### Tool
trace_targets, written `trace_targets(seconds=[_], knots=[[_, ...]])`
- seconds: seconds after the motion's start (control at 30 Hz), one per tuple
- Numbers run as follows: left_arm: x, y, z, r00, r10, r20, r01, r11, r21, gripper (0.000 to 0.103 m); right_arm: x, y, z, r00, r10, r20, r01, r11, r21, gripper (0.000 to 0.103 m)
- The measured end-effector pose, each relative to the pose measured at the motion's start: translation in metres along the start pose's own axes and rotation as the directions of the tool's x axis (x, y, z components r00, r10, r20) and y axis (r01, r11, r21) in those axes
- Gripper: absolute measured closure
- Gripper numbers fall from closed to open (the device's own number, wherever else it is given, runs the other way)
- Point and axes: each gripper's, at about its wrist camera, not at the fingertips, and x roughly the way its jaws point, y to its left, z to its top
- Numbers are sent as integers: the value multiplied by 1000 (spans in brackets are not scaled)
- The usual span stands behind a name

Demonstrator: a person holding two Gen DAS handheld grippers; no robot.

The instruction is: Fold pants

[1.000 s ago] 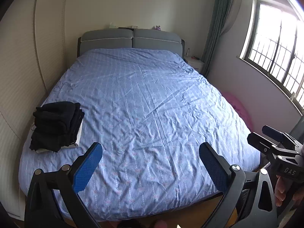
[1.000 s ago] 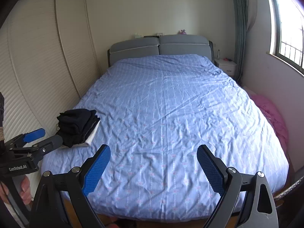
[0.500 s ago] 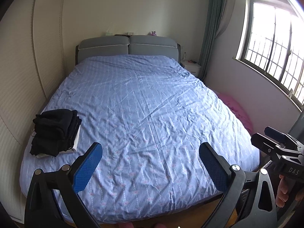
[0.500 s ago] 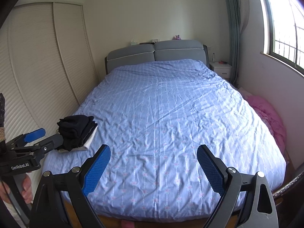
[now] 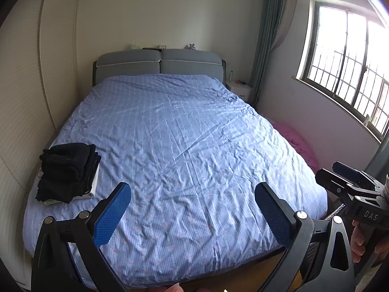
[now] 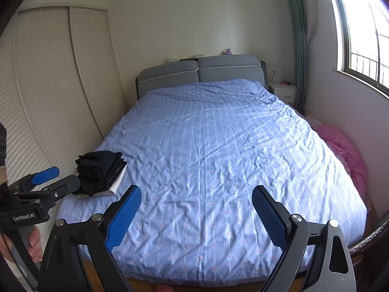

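Observation:
A stack of folded black pants (image 5: 68,170) lies on a white folded cloth at the near left corner of the bed; it also shows in the right wrist view (image 6: 99,171). My left gripper (image 5: 192,206) is open and empty, held off the foot of the bed. My right gripper (image 6: 197,209) is open and empty too, beside it. Each gripper shows from the side in the other's view: the right one (image 5: 350,185) and the left one (image 6: 46,182). No loose pants show on the bed.
The bed (image 5: 184,146) has a wrinkled blue checked cover and a grey headboard (image 5: 158,64). A pink heap (image 6: 345,150) lies on the floor at the bed's right. A white wardrobe (image 6: 48,97) stands left, a nightstand (image 6: 283,92) and window (image 5: 352,65) right.
Both grippers have drawn back and tilted up from the bed, so more of the room and foot of the bed shows. Both stay open and empty.

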Motion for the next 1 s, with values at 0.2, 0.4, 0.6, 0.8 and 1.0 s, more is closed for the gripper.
trace_targets(seconds=[0.2,0.4,0.6,0.8,1.0], knots=[[-4,-3,1,1000,-19,5,19,999,27,0,-1,0,-1,1000,-2,1,2,1000,5,10],[-7,-4,2,1000,-14,17,13,999,47,0,-3,0,-1,1000,-2,4,2,1000,15,10],[-8,-2,3,1000,-20,21,19,999,47,0,-6,2,0,1000,-8,8,8,1000,14,10],[-8,1,4,999,-34,10,34,999,16,0,-7,4,-1,1000,-12,8,12,1000,14,10],[-6,4,6,999,-37,3,37,999,-11,0,-7,5,0,1000,-16,4,16,1000,10,10]])
